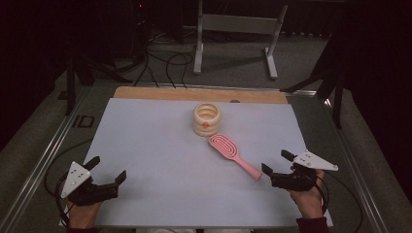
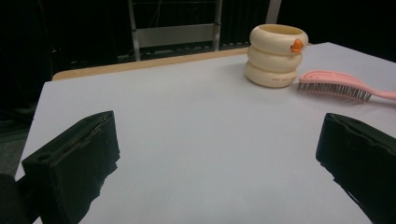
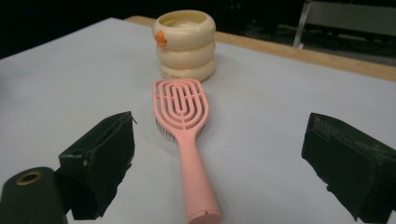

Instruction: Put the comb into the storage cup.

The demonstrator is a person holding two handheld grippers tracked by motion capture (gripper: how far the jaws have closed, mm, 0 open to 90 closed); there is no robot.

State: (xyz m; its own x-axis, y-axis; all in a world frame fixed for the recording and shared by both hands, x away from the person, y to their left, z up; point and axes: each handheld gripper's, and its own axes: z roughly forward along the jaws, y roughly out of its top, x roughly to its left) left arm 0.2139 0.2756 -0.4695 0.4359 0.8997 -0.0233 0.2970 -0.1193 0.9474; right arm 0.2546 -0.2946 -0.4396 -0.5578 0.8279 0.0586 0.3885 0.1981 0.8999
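The pink hairbrush (image 1: pixel 234 156) lies bristles-down right of the bench's middle, handle end pointing straight between the wide-open, empty jaws of the right gripper (image 1: pixel 276 163), far nearer than the equally open left gripper (image 1: pixel 108 168).

Dim, soft overhead light on the table (image 1: pixel 145 145), black surroundings, faint shadows, mild blur.

dark room | grey floor (cables (image 1: pixel 160 65) trailing) | metal frame (image 1: pixel 238 29) behind table (image 1: pixel 145 145)
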